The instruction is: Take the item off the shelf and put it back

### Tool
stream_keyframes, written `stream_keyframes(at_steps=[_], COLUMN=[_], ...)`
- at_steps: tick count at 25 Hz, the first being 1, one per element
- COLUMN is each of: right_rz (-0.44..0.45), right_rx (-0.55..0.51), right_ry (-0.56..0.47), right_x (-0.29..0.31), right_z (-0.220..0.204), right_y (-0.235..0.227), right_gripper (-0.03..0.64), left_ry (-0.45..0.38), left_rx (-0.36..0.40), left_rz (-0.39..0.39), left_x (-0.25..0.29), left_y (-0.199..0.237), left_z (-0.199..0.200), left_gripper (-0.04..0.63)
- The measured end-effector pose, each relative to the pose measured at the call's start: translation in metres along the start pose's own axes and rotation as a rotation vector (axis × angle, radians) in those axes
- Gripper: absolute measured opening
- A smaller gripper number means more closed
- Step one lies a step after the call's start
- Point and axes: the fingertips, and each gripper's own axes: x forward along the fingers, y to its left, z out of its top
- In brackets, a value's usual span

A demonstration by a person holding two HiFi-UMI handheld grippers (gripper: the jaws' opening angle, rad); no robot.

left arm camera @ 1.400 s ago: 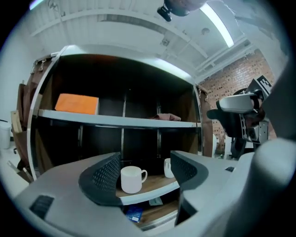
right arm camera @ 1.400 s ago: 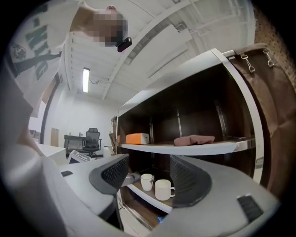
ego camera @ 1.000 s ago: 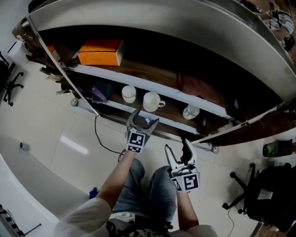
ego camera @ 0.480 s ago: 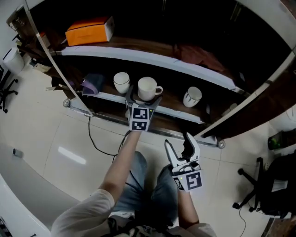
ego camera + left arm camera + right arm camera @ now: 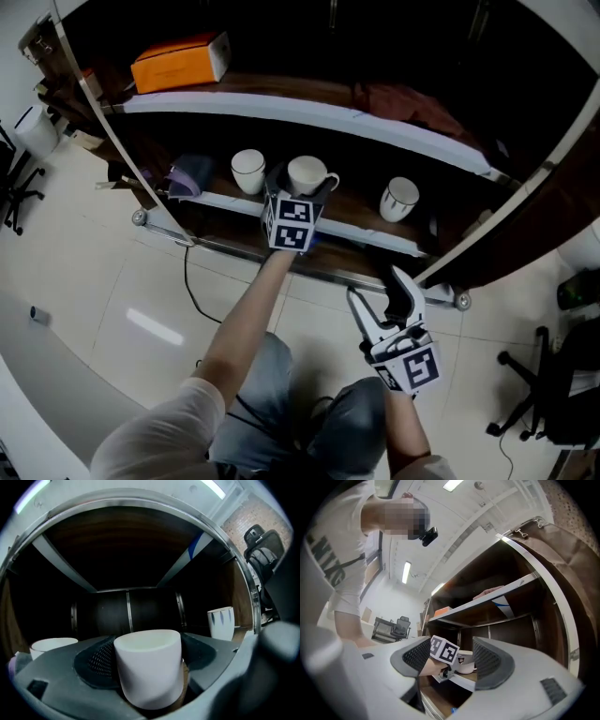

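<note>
A white mug (image 5: pixel 307 172) stands on the lower shelf (image 5: pixel 361 236), the middle one of three. My left gripper (image 5: pixel 301 193) reaches in at it, its marker cube just below the mug. In the left gripper view the mug (image 5: pixel 149 667) fills the gap, and the jaws are closing with the dark pads (image 5: pixel 96 663) against its sides. My right gripper (image 5: pixel 382 298) hangs lower, in front of the shelf unit, open with nothing between its fingers. In the right gripper view the left gripper's cube (image 5: pixel 444 651) and the mug (image 5: pixel 465 663) show past the open gripper (image 5: pixel 452 657).
A second white mug (image 5: pixel 247 170) stands left of the held one, and a mug with blue marks (image 5: pixel 400 198) to the right. A purple object (image 5: pixel 190 174) lies at the shelf's left end. Above sit an orange box (image 5: pixel 180 62) and a reddish cloth (image 5: pixel 412 105).
My left gripper moved from in front of the shelf up to the middle mug, opened wide and came in around it. The right gripper drifted slightly right and down.
</note>
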Motion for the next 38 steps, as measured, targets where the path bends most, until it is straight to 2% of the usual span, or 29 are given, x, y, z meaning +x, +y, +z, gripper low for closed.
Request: stream_keyframes(at_steps=[7, 11, 14, 17, 19, 22, 24, 27, 29, 31, 35, 38], right_rz=[-0.016, 0.006, 0.008, 0.013, 0.012, -0.006, 0.011, 0.031, 0.009, -0.03, -0.08, -0.054], right_rx=[0.032, 0.033, 0.063, 0.058, 0.088, 0.147, 0.152, 0.149, 0.151, 0.155, 0.167, 0.144], right_ry=[-0.023, -0.028, -0.023, -0.038, -0.059, -0.071, -0.058, -0.013, 0.024, 0.051, 0.092, 0.109], right_x=[-0.007, -0.003, 0.01, 0.007, -0.006, -0.024, -0.034, -0.042, -0.042, -0.044, -0.034, -0.013], right_z=[-0.012, -0.019, -0.023, -0.029, -0.04, -0.053, -0.048, -0.027, -0.01, 0.016, 0.095, 0.172], right_y=[-0.036, -0.03, -0.029, -0.02, -0.019, -0.025, -0.017, -0.003, 0.0, -0.001, 0.001, 0.014], right_gripper=[0.282, 0.282, 0.282, 0.281, 0.282, 0.281, 0.281, 0.281, 0.281, 0.281, 0.281, 0.281], left_ry=[-0.188, -0.196, -0.207, -0.203, -0.216, -0.253, -0.259, -0.236, -0.22, -0.204, -0.206, -0.162], left_rx=[0.101, 0.037, -0.035, 0.053, 0.073, 0.024, 0.023, -0.002, -0.045, -0.054, -0.103, -0.104], left_rz=[-0.056, -0.145, -0.169, -0.202, -0.192, -0.131, -0.126, -0.116, -0.091, -0.075, -0.035, -0.014], left_x=[-0.031, -0.068, -0.107, -0.144, -0.163, -0.174, -0.178, -0.191, -0.204, -0.219, -0.266, -0.309], left_y=[-0.019, -0.021, -0.005, -0.011, -0.017, -0.02, -0.031, -0.037, -0.029, -0.025, -0.028, -0.027], left_z=[0.061, 0.057, 0.051, 0.053, 0.045, 0.039, 0.044, 0.062, 0.079, 0.101, 0.171, 0.228], left_gripper=[0.407, 0.407, 0.407, 0.405, 0.405, 0.407, 0.407, 0.407, 0.407, 0.406, 0.407, 0.407])
